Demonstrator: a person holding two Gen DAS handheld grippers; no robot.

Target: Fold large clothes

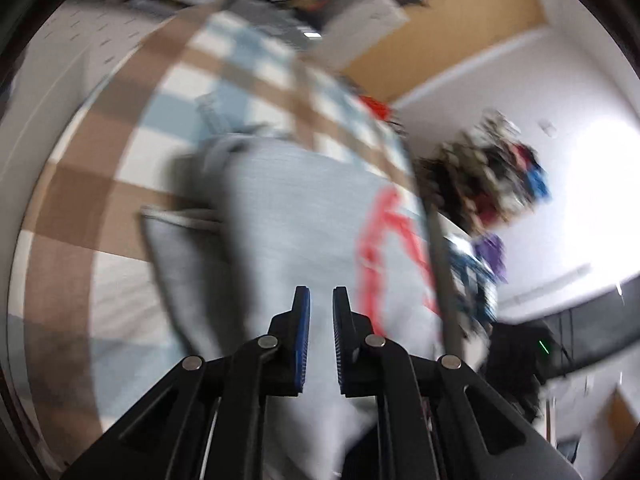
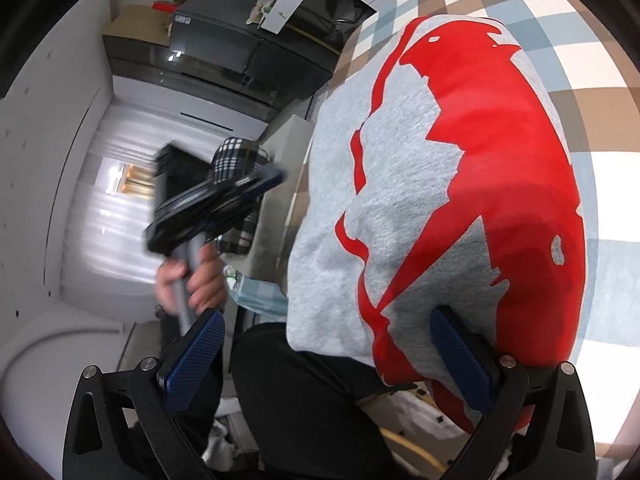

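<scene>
A grey sweatshirt (image 1: pixel 296 216) with a red print (image 2: pixel 500 168) lies on the checked tablecloth (image 1: pixel 132 184), and its near edge hangs over the table's side. In the blurred left wrist view my left gripper (image 1: pixel 321 304) hovers above the grey cloth, all but shut, with a thin slit between the pads and nothing in it. The right wrist view shows that left gripper (image 2: pixel 276 176) beside the table, held by a hand (image 2: pixel 200 276). My right gripper (image 2: pixel 332 340) stands wide open at the hanging edge. Its right finger (image 2: pixel 460 352) lies against the cloth without pinching it.
A heap of mixed clothes (image 1: pixel 492 176) sits beyond the table's edge (image 1: pixel 440 260). Dark cabinets (image 2: pixel 240 52) and cardboard boxes (image 2: pixel 136 20) stand along the wall. The person's black trousers (image 2: pixel 304 400) are close below my right gripper. A plaid cloth (image 2: pixel 236 156) shows behind the left gripper.
</scene>
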